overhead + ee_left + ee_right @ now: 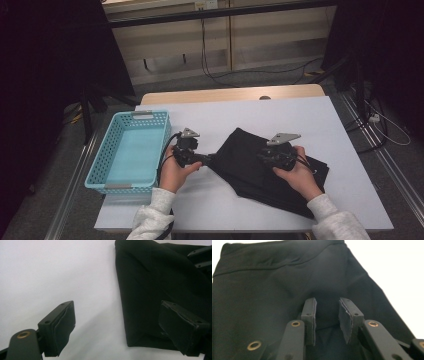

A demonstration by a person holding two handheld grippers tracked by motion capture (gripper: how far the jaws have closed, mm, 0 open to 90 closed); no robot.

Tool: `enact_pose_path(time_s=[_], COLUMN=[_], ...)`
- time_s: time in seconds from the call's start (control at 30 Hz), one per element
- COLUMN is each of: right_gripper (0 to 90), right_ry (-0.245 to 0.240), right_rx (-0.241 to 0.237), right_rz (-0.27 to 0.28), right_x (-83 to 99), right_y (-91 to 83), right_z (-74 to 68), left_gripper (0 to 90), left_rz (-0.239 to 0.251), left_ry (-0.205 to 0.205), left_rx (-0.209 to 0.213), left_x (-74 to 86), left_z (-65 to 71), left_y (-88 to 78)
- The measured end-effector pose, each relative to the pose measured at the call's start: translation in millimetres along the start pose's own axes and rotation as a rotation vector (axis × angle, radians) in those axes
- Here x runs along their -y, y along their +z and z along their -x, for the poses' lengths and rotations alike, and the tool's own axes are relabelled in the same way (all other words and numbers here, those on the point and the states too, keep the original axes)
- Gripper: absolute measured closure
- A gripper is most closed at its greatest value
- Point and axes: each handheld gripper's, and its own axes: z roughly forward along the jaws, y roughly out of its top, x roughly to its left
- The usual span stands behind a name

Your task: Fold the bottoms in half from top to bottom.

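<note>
A folded black cloth (250,172) lies on the white table (280,115), slanting from centre to lower right. My left gripper (209,159) is at the cloth's left corner. In the left gripper view it (120,325) stands wide open: one jaw over bare table, the other over the cloth (155,277), with the cloth's edge between them. My right gripper (262,156) rests over the middle of the cloth. In the right gripper view its jaws (327,315) stand a narrow gap apart, low over the cloth (262,290), the pads not visibly pressing on it.
A light blue plastic basket (142,114) with nothing in it stands at the table's left edge, just left of my left hand. The table's far half and right side are bare white. Cables run on the floor beyond the table.
</note>
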Motion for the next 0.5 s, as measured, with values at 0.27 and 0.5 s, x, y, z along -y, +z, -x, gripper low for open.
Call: enact_pose_path(time_s=[0.27,0.5], right_gripper=[70.3,67.3], right_ry=[0.032,0.144], right_rx=[0.021,0.047], right_rz=[0.034,0.038], right_x=[-1.2,4.9], right_y=[-7.7,-5.8], right_z=[8.5,29.7], left_gripper=[14.5,14.5], left_rz=[0.004,-0.009], left_ry=[-0.002,-0.001], left_rx=[0.0,0.002], left_x=[-0.1,0.6], left_z=[-0.4,-1.5], left_y=[-1.0,-0.8])
